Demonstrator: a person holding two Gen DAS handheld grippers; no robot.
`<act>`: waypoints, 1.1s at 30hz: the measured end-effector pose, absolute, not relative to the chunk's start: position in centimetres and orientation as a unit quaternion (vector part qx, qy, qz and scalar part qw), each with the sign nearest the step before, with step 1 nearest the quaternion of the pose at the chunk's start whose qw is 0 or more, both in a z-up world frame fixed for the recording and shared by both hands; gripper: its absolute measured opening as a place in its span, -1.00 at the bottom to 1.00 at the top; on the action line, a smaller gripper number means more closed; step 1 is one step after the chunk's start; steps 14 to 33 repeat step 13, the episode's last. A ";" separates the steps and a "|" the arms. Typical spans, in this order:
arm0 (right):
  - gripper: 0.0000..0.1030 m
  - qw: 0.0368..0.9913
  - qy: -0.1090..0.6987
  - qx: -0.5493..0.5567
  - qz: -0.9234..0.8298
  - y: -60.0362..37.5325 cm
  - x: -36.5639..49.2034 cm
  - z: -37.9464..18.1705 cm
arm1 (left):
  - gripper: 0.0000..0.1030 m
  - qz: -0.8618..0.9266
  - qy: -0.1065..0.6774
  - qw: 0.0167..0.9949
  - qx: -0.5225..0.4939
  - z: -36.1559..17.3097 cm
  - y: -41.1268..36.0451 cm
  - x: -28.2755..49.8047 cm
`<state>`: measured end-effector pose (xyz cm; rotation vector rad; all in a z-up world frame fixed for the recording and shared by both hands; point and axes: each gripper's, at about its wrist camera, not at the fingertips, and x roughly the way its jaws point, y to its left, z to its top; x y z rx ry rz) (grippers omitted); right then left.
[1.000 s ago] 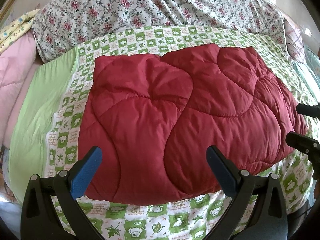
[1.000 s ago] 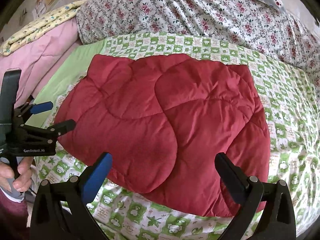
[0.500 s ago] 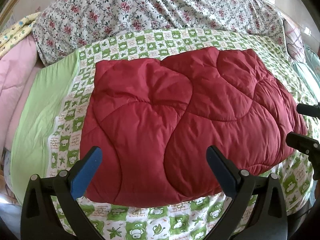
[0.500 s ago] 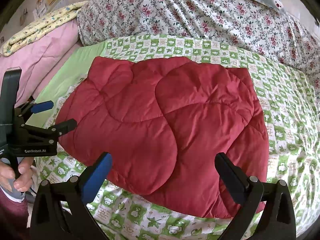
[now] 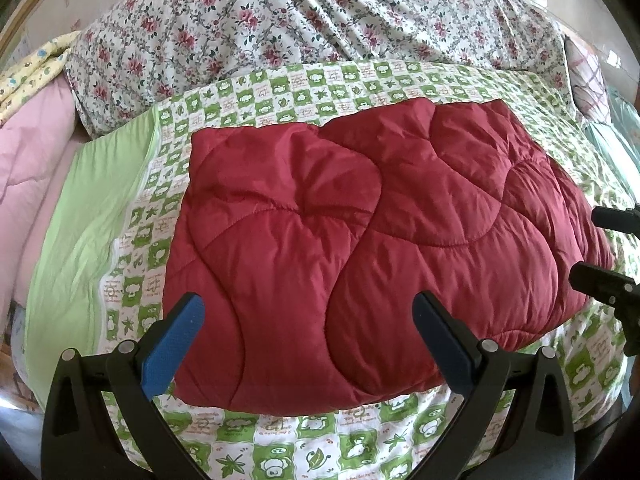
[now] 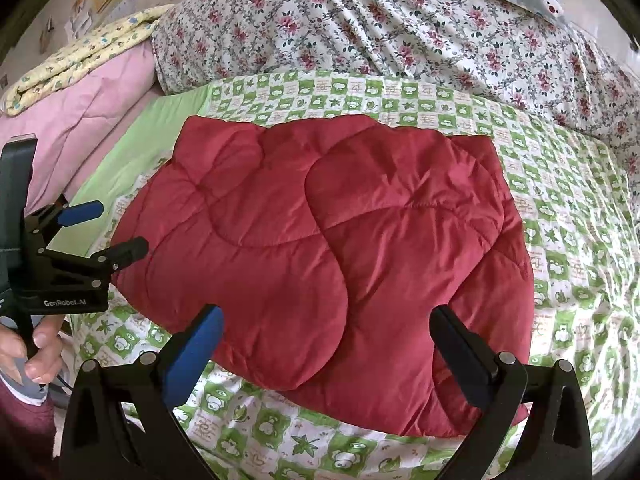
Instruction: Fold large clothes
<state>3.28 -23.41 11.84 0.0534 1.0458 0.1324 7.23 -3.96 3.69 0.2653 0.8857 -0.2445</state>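
Observation:
A red quilted padded garment lies folded flat on the green-and-white checked bedsheet; it also shows in the right wrist view. My left gripper is open and empty, held above the garment's near edge. It also shows at the left of the right wrist view, beside the garment's left edge. My right gripper is open and empty above the garment's near edge. Its fingertips show at the right of the left wrist view, beside the garment's right edge.
A floral duvet is heaped behind the garment. A pink quilt with a yellow patterned blanket on it lies at the left. A plain green sheet strip borders the checked sheet.
Both views have drifted slightly back and down, so the garment sits a little lower in frame. The garment has not moved and both grippers stay open.

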 end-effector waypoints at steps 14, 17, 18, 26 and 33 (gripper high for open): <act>1.00 0.863 0.502 0.027 0.059 -23.9 3.1 11.3 | 1.00 -0.125 0.433 0.883 0.129 3.4 -4.6 7.2; 1.00 0.863 0.502 0.027 0.059 -23.9 3.1 11.3 | 1.00 -0.125 0.433 0.883 0.129 3.4 -4.6 7.2; 1.00 0.863 0.502 0.027 0.059 -23.9 3.1 11.3 | 1.00 -0.125 0.433 0.883 0.129 3.4 -4.6 7.2; 1.00 0.863 0.502 0.027 0.059 -23.9 3.1 11.3 | 1.00 -0.125 0.433 0.883 0.129 3.4 -4.6 7.2; 1.00 0.863 0.502 0.027 0.059 -23.9 3.1 11.3 | 1.00 -0.125 0.433 0.883 0.129 3.4 -4.6 7.2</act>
